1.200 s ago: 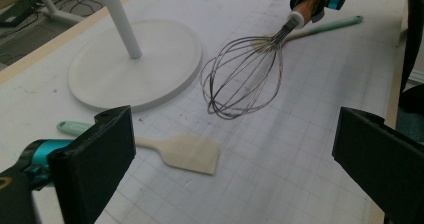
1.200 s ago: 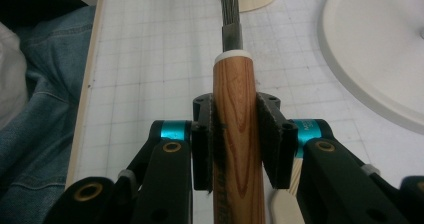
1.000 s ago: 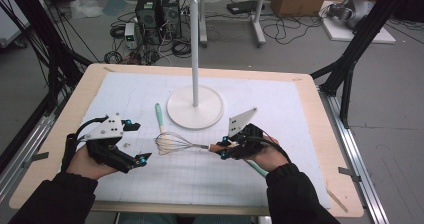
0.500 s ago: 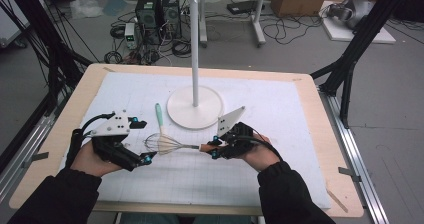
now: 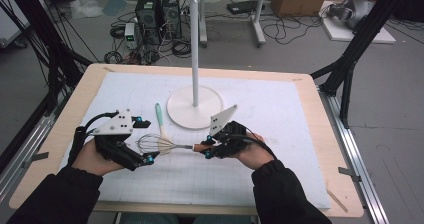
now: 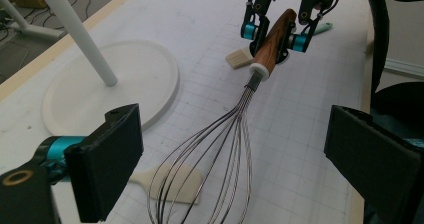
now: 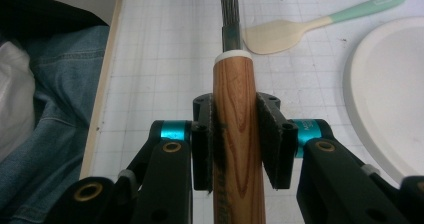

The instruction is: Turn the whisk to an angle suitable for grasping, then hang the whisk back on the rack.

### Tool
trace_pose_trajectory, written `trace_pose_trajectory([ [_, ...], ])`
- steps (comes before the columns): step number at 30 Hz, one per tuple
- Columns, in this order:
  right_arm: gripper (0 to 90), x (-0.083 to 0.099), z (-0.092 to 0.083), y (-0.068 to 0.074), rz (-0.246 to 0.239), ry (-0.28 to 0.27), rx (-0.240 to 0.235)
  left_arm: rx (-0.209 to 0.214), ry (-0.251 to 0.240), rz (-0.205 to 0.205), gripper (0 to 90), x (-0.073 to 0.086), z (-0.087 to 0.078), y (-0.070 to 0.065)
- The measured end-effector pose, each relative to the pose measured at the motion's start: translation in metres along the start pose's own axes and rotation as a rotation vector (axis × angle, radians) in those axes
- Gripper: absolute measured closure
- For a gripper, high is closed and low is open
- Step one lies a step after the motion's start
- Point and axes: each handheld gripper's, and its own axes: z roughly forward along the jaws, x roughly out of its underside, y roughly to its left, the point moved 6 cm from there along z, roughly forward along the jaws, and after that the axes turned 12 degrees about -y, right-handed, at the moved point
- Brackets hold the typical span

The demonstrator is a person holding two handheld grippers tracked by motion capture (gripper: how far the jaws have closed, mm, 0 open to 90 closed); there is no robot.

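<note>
Right gripper (image 7: 234,149) clamps the wooden handle of a wire whisk (image 5: 165,145), holding it level just above the bench (image 5: 280,109), its wire loops reaching between the released jaws of the left gripper (image 6: 235,184), which touch nothing. Light and top-heavy at the springy wire end, the whisk looks best gripped on its stiff, smooth handle; a spatula (image 5: 160,119) lies beside the stand's base (image 5: 195,106).
</note>
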Motion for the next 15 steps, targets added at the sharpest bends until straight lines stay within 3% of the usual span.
trace_pose_trajectory([
  [15,70.2,-0.009,0.014,0.003,-0.012,0.032,-0.021,0.031,0.019,0.015,11.9,-0.006,0.000,-0.002],
])
